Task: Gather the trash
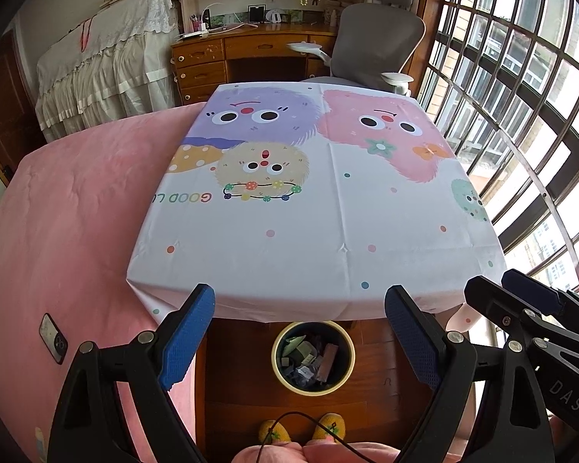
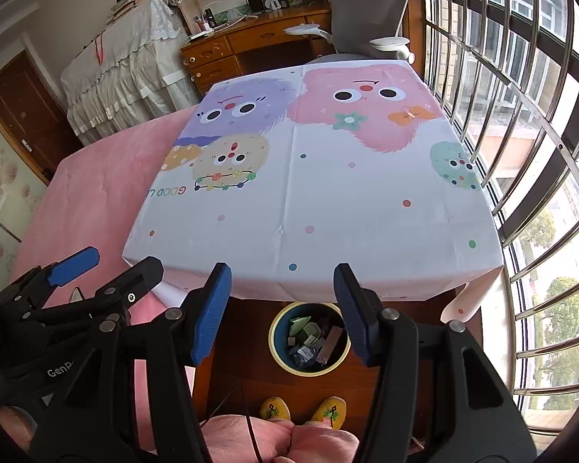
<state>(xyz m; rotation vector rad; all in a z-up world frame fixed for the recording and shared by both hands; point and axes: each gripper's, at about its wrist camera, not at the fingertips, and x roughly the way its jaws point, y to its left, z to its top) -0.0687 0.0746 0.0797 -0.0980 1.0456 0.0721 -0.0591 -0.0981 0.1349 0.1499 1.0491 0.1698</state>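
A round bin (image 1: pixel 278 370) (image 2: pixel 276 355) with a pale yellow rim stands on the wooden floor just under the table's near edge. Inside it lie several pieces of trash (image 1: pixel 308 359) (image 2: pixel 312 341): green paper, wrappers, a brown scrap. My left gripper (image 1: pixel 299 308) is open above the bin, nothing between its blue pads. My right gripper (image 2: pixel 281 287) is open too and empty, hovering over the same spot. Each gripper shows at the edge of the other's view. The table (image 1: pixel 289 231) (image 2: pixel 328 200) wears a white cloth printed with fuzzy cartoon monsters and bears no loose trash.
A pink-covered bed (image 1: pixel 69 212) lies to the left with a phone (image 1: pixel 53 338) on it. A grey office chair (image 1: pixel 370 42) and wooden desk (image 1: pixel 220 50) stand behind the table. Barred windows (image 1: pixel 521 96) run along the right. A person's yellow slippers (image 2: pixel 305 411) rest near the bin.
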